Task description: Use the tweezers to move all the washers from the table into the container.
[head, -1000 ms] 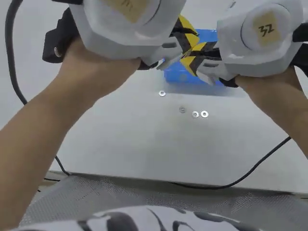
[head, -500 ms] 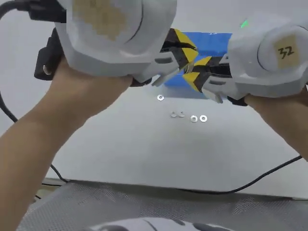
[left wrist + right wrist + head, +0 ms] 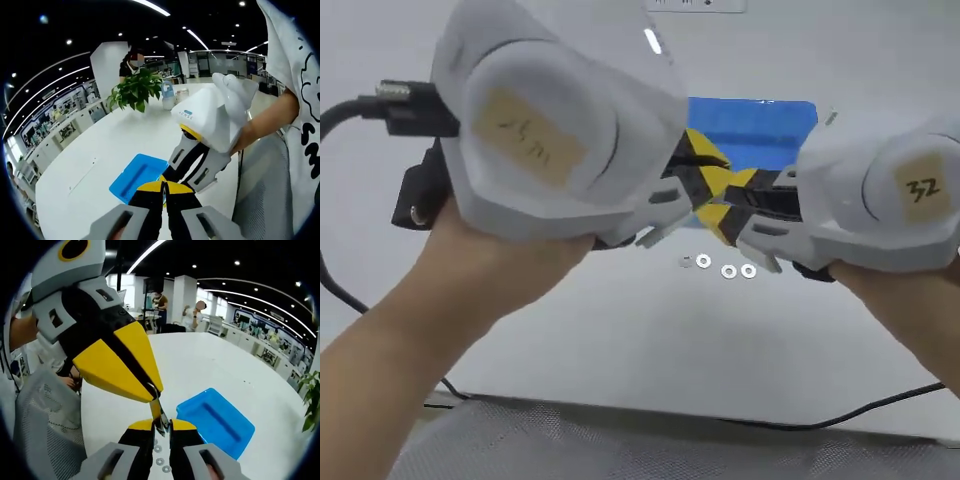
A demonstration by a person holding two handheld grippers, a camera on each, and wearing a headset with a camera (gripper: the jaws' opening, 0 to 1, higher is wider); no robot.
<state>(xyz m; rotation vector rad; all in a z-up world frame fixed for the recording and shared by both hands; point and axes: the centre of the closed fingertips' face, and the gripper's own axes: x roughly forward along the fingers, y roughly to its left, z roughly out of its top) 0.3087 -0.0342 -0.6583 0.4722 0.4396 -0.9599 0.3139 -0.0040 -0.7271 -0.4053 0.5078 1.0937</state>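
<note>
My left gripper (image 3: 705, 180) and right gripper (image 3: 732, 208) meet tip to tip above the white table (image 3: 620, 330). In the right gripper view the left gripper (image 3: 152, 392) comes in from the left, shut on thin metal tweezers (image 3: 160, 419). The tweezers' lower end sits between the nearly closed jaws of my right gripper (image 3: 161, 432). Several small steel washers (image 3: 728, 271) lie in a short row on the table just below the jaws, and they also show as washers (image 3: 160, 460) in the right gripper view. The blue container (image 3: 755, 128) stands behind the grippers.
A black cable (image 3: 840, 415) runs along the table's near edge, above a grey mesh chair back (image 3: 570, 450). A potted plant (image 3: 134, 90) stands on the far side of the table. People stand further off in the room.
The head camera has tilted, so the container and washers sit lower in the picture. Both grippers stay tip to tip over the washers. The washer row has not moved.
</note>
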